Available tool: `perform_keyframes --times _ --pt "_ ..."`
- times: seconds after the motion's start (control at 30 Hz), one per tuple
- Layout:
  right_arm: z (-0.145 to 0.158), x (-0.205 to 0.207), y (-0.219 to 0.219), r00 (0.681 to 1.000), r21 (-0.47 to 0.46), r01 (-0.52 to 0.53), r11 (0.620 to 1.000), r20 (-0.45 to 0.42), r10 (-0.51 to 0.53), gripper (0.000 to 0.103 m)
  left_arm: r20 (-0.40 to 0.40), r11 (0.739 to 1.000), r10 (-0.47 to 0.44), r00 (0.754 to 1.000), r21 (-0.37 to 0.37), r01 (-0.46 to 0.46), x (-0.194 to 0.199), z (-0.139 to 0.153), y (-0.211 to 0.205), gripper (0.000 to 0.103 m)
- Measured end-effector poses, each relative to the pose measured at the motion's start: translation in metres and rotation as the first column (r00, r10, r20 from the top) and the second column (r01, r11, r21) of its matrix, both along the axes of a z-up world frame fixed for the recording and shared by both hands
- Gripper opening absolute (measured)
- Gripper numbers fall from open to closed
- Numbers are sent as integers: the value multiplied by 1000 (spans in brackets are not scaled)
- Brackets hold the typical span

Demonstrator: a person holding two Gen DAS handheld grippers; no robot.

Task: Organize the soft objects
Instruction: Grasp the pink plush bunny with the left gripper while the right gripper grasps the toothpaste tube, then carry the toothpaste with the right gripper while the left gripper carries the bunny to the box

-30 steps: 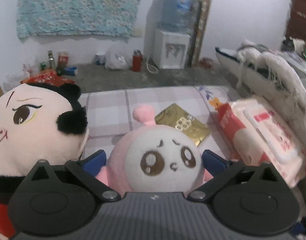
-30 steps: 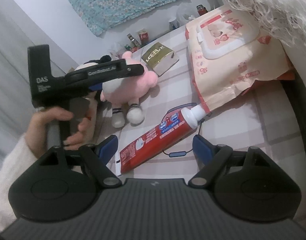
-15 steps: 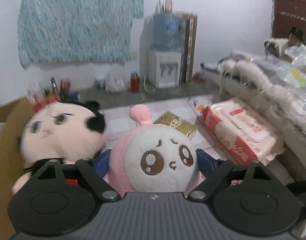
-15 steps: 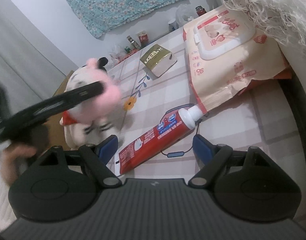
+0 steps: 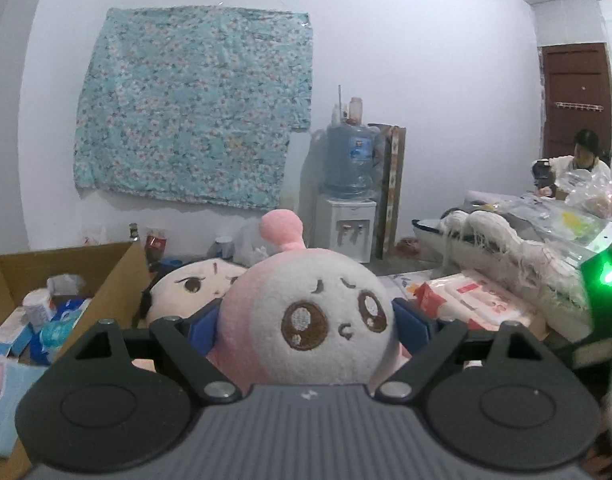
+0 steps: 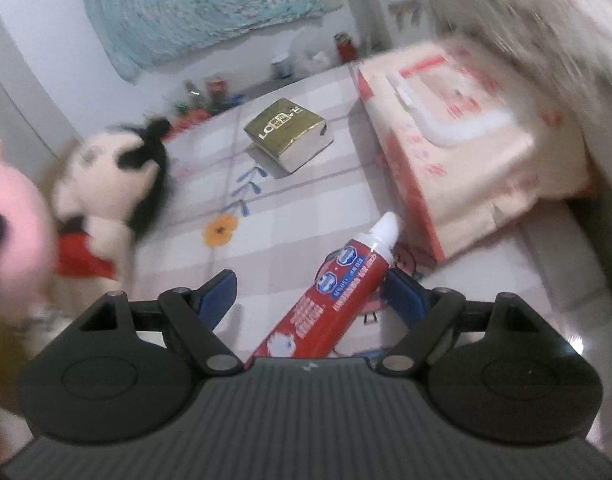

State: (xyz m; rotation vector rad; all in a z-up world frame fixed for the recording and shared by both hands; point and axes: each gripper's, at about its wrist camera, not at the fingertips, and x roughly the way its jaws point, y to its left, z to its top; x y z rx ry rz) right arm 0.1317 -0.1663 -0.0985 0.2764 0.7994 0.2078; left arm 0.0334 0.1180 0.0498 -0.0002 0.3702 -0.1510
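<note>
While the left gripper (image 5: 306, 320) pinches the pink plush (image 5: 306, 316) by its head, off the bed, a soft squeeze could slip en route to the box (image 5: 118, 272). Right gripper (image 6: 309, 286) gapes w/ toothpaste (image 6: 337, 296) between, untouched.

The left gripper (image 5: 306, 320), clamped on the pink plush (image 5: 306, 320), rose off the checked cloth and swung toward the cardboard box (image 5: 110, 280), its jaws closing slightly around the toy. The black-haired doll (image 5: 190, 284) dropped behind the plush. The right gripper (image 6: 309, 292) shifted until the toothpaste tube (image 6: 337, 296) lay between its jaws.
</note>
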Motion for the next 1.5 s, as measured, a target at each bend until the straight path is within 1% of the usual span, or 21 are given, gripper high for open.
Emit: perform_keyframes --times 0.07,0.1,0.13,0.17,0.23,0.3,0.43,0.5,0.6,0.7,0.77,0.9,1.0,1.1,1.2,1.23,1.3,1.33,1.37,1.43,1.5 --pt "-2 1 26 1000 -134 -3 991 24 6 82 -5 999 5 1000 -33 -5 -2 1 8 89" --pt "-4 0 38 999 -194 -8 981 39 16 73 -2 999 12 1000 -42 -12 -4 3 12 89" --pt "-4 0 45 998 -246 -11 969 53 24 55 6 999 20 1000 -42 -20 -6 4 15 89" --pt "-4 -1 51 997 -276 -23 961 64 42 49 15 999 28 1000 -30 -28 -8 5 17 89" --pt "0 -1 51 997 -263 -49 964 53 65 30 26 999 37 999 -15 -36 -11 5 20 89" --pt "2 -2 48 996 -251 -70 966 42 83 29 25 999 35 999 -23 -35 -13 6 24 89" --pt "3 -15 48 993 -297 -99 950 35 115 27 14 998 34 999 -51 -33 -16 7 32 89" --pt "4 -20 42 993 -273 -109 956 21 119 26 16 998 36 999 -49 -36 -16 7 32 89" --pt "4 -30 32 996 -236 -81 968 24 89 25 24 999 33 999 -43 -32 -19 7 32 89" --pt "6 -42 16 998 -102 -59 993 8 61 25 35 999 14 999 -34 -13 -23 9 29 89" --pt "12 -54 9 998 -31 -45 999 32 46 25 43 999 -2 999 -36 3 -28 11 27 89" --pt "42 -75 10 992 34 -75 997 109 71 25 71 999 11 997 -40 -8 -43 25 31 89" --pt "74 -85 23 976 68 -154 986 165 141 25 134 997 78 988 -36 -73 -67 49 48 89" --pt "107 -90 45 950 124 -241 963 233 208 26 139 988 153 978 -50 -147 -84 79 84 89" --pt "135 -87 75 918 168 -328 929 289 272 26 53 980 196 979 -44 -194 -83 107 135 89" --pt "143 -83 85 907 193 -360 913 303 293 26 -3 981 191 982 -16 -191 -76 113 152 89" --pt "156 -72 108 890 222 -406 887 318 328 26 -82 983 182 980 21 -181 -61 112 180 89" --pt "163 -67 119 878 218 -429 876 327 349 26 -116 984 179 977 25 -177 -52 108 193 89" --pt "168 -63 132 869 216 -447 868 337 363 26 -170 983 186 968 22 -184 -40 100 207 89" --pt "175 -51 156 856 219 -474 853 344 387 26 -272 981 191 943 33 -189 -11 77 228 89" --pt "179 -40 179 847 211 -493 844 336 411 26 -323 980 197 926 63 -187 17 53 240 89"
